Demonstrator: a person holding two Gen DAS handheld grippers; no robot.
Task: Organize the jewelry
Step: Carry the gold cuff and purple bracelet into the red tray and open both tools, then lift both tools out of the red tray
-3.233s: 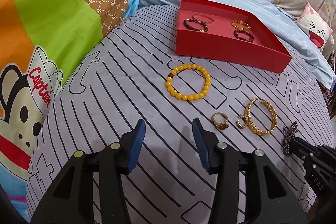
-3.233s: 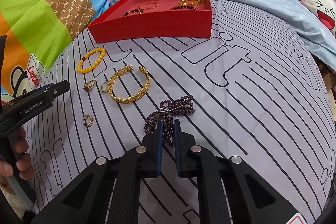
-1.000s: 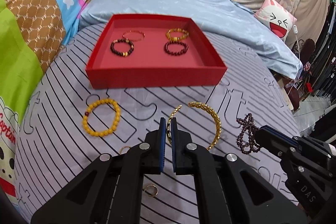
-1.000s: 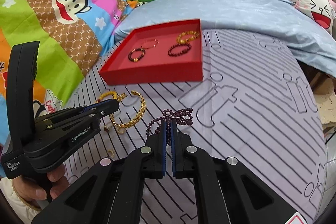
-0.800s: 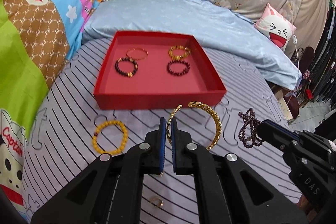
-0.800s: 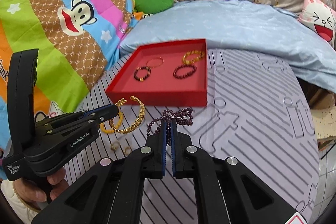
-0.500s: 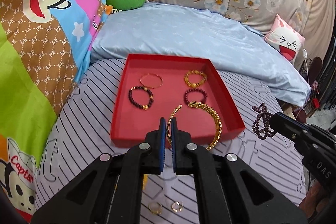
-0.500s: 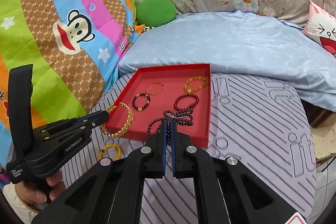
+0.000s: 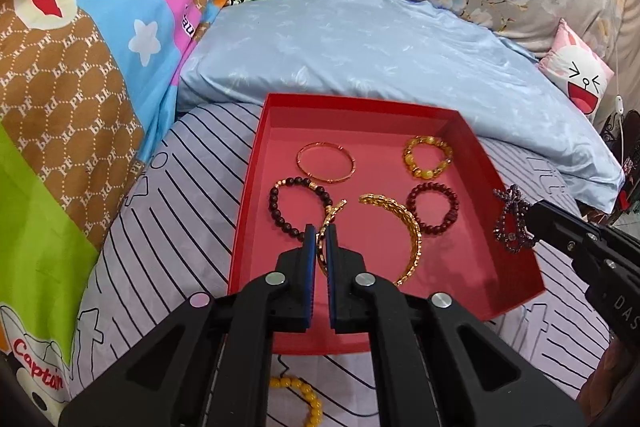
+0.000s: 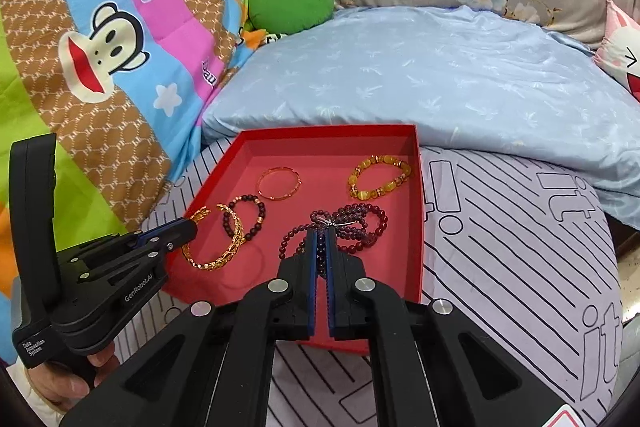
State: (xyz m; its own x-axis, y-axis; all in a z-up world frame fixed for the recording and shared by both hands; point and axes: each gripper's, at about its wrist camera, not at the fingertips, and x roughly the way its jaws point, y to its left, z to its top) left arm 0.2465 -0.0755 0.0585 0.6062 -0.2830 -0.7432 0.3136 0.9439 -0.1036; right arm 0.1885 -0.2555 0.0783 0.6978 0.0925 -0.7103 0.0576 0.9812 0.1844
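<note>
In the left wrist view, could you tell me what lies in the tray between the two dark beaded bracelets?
The gold open cuff, clamped in the left gripper, hangs between the dark beaded bracelet and the dark red one; the left wrist view shows this.

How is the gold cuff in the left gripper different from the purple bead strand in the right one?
The gold cuff is a rigid open band of leafy metal; the purple strand is small round beads, looped and bunched. The cuff keeps its curve in the left hand-held gripper, while the strand droops from the right hand-held gripper. Both are pinched in shut jaws over the red tray.
</note>
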